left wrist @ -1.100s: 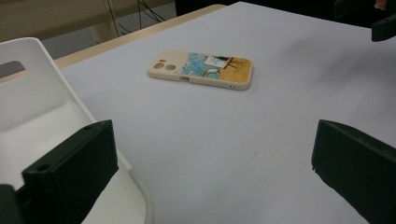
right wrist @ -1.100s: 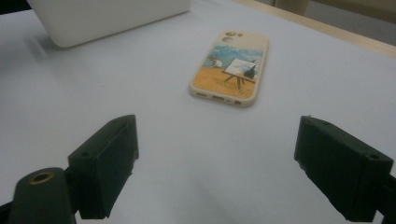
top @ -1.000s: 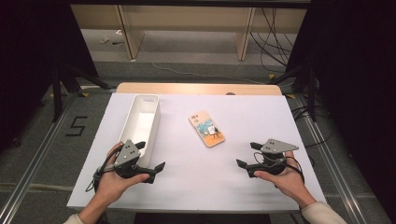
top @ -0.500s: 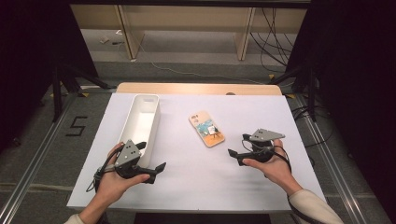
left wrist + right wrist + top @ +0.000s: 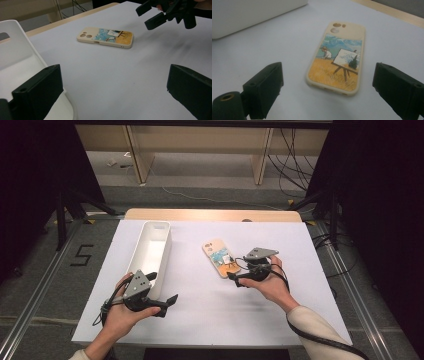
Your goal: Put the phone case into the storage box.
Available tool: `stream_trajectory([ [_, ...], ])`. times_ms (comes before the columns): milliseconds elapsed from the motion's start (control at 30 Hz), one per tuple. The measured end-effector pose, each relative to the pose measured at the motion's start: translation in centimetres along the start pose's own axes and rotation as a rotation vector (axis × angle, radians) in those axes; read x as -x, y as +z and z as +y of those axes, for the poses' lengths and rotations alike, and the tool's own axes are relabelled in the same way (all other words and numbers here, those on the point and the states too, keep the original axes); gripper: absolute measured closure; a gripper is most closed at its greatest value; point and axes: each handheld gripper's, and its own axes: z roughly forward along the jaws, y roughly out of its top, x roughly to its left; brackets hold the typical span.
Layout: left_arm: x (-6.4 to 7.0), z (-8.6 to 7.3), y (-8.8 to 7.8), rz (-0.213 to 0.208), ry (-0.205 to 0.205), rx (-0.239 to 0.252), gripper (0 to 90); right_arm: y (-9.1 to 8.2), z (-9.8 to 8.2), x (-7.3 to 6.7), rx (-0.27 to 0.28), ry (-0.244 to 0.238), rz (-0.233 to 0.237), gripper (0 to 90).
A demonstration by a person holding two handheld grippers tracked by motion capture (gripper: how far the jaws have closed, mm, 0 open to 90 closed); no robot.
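A cream phone case (image 5: 220,256) printed with a painter-at-easel picture lies flat on the white table, right of centre. My right gripper (image 5: 236,272) hovers just behind its near end, open. Its jaws have just been opening a little further, and nothing is pressed between them. In the right gripper view the case (image 5: 339,60) lies just ahead of the wide-apart jaws of the right gripper (image 5: 328,100), untouched. My left gripper (image 5: 162,288) rests open at the near left, beside the white bin (image 5: 150,251). The left gripper view looks past the left gripper (image 5: 112,96) to the case (image 5: 106,37) and the right gripper (image 5: 155,16).
The long white bin (image 5: 17,57) stands upright at the table's left with nothing visible inside; its wall (image 5: 249,12) also shows far left in the right gripper view. A wooden strip (image 5: 212,215) edges the table's far side. Dark stands and cables flank the table.
My right gripper has travelled left and away from the table's right side, up to the near end of the phone case. The left gripper and the case have stayed put.
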Motion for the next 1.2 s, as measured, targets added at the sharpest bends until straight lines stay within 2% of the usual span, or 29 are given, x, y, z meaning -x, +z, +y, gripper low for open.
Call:
stream_trajectory([
  [67,0.0,0.0,0.0,-0.001,0.000,0.000,0.0,1.3,0.5,-0.1,-0.024,0.003,-0.003,9.1],
  [200,0.0,0.0,0.0,-0.003,-0.001,0.001,0.0,2.4,1.0,0.0,-0.051,0.005,-0.009,7.9],
  [300,0.0,0.0,0.0,-0.002,-0.003,0.001,0.0,3.9,1.5,0.4,-0.087,0.010,-0.031,7.4],
  [567,0.0,0.0,0.0,-0.005,-0.004,0.002,0.0,6.1,1.5,0.5,-0.152,0.031,-0.053,6.1],
  [633,0.1,0.0,0.0,-0.006,-0.004,0.002,0.0,7.0,1.5,0.5,-0.183,0.039,-0.059,5.4],
  [1200,0.1,-0.1,0.0,-0.010,0.001,0.000,0.0,8.5,1.7,0.8,-0.273,0.042,-0.094,3.6],
])
